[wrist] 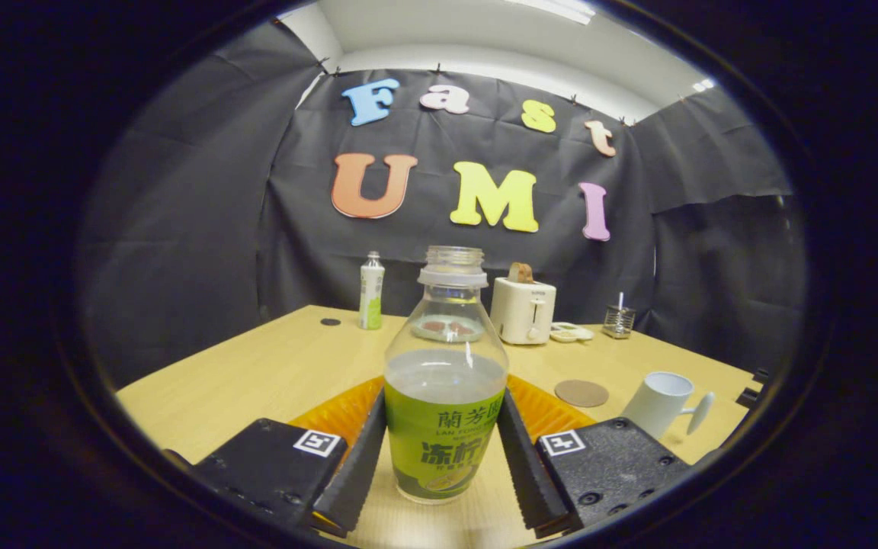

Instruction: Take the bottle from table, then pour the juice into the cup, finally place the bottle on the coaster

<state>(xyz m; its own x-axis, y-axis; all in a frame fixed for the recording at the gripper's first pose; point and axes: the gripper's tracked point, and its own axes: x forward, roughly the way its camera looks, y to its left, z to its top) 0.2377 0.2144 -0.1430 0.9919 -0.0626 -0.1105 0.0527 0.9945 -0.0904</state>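
Right between the fingers of the gripper (443,450) stands the bottle (445,381), upright on the table (256,374), uncapped, with a green label around its lower half and pale liquid up to about the shoulder. Both pads (359,457) press against the label's sides — the gripper is clamped on the bottle, one finger on each flank. Just behind the bottle, partly hidden by it and the fingers, lies an orange ribbed thing (340,412), flat on the wood; what it is cannot be told.

Beyond the right finger sits the white cup (664,404), its handle turned away to the right, and a little farther back and left of it lies the round brown coaster (581,393), flat and bare, apart from the cup.

Farther off, near the table's back edge, stand a white toaster (523,309) with a slice poking up, a small white dish (570,332) just beside it, a wire holder (619,320), and — off to the left — a slim white-and-green bottle (370,293) beside a dark spot.
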